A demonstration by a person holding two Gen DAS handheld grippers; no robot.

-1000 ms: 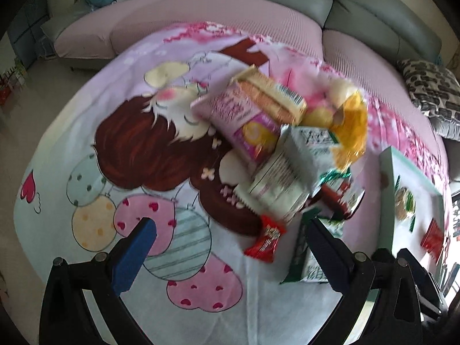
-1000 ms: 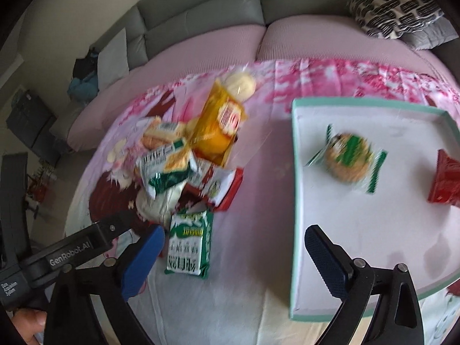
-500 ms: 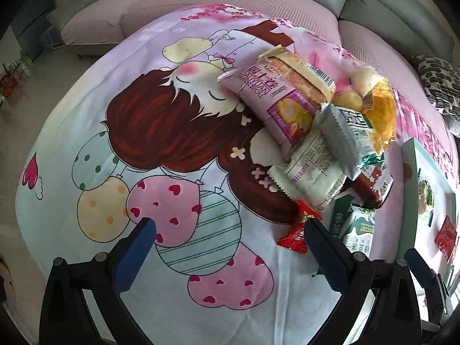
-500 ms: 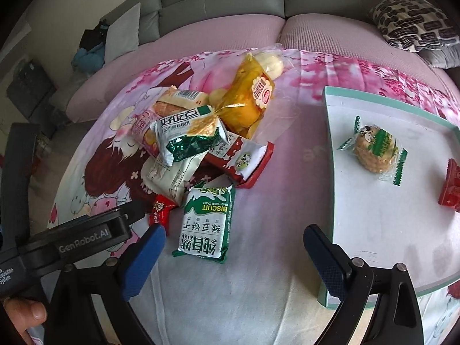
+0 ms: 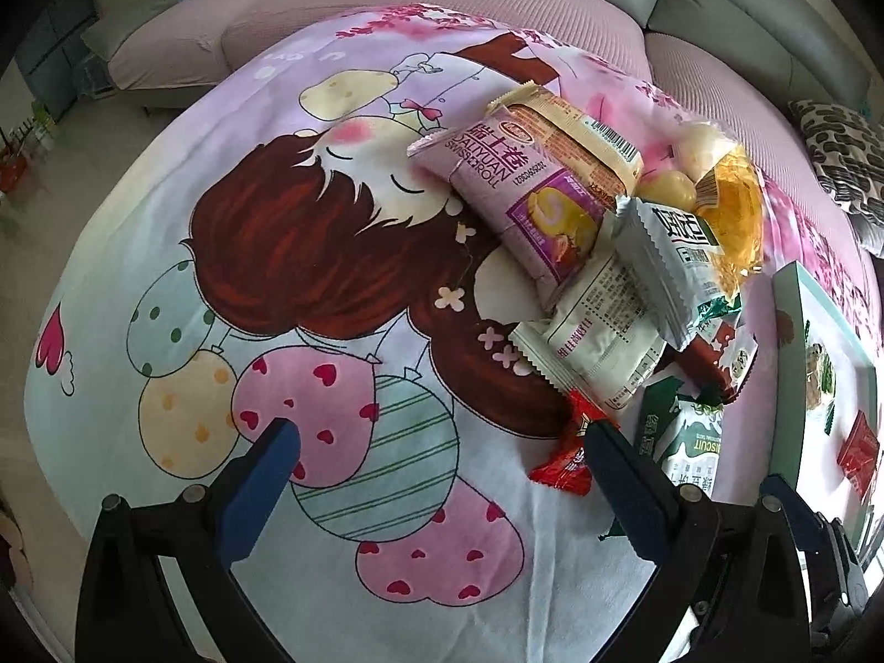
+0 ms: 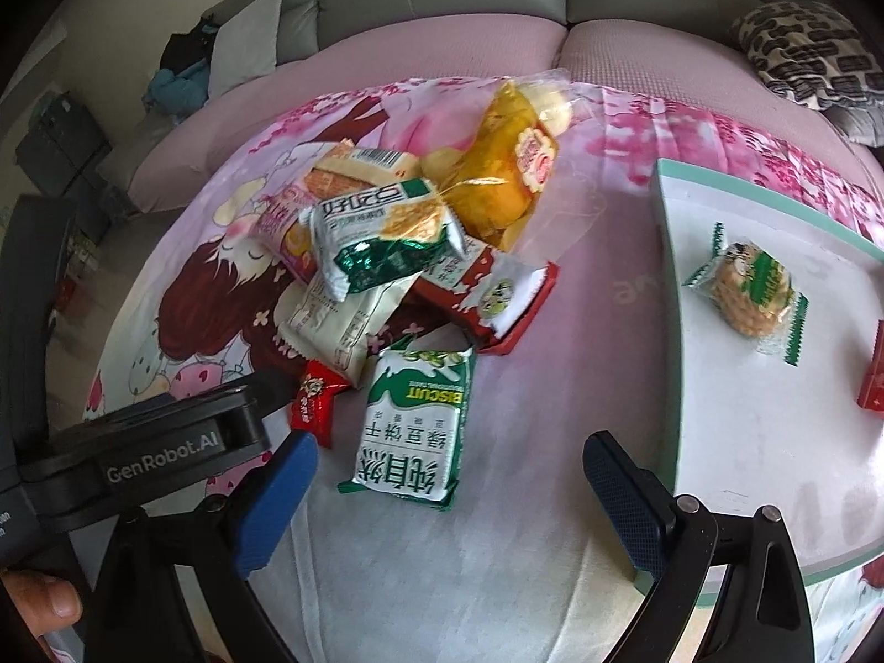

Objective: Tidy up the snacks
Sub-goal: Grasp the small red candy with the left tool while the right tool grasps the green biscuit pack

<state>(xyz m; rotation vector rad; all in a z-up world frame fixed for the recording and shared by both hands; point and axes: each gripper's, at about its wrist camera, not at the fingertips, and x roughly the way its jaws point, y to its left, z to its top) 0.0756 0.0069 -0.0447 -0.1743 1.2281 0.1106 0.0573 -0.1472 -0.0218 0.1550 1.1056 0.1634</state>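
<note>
Both grippers hang above a cartoon-print cloth [image 5: 232,232] spread in front of a sofa [image 6: 442,5]. The left gripper [image 5: 439,439] has its blue-padded jaws spread wide with nothing between them; the right gripper [image 6: 450,464] is likewise spread and empty, above the near edge of a green-and-white biscuit packet [image 6: 414,425]. That packet lies flat just near of the snack pile, beside a small red candy [image 6: 314,399]. In the pile, a purple Swiss roll pack [image 5: 514,193] lies at the far left, a yellow bag [image 6: 505,166] at the far side, and a red-and-white packet [image 6: 497,293] on the right. To the right, a green-rimmed tray [image 6: 735,442] holds a wrapped round cracker [image 6: 751,290] and a red packet [image 6: 873,381].
</note>
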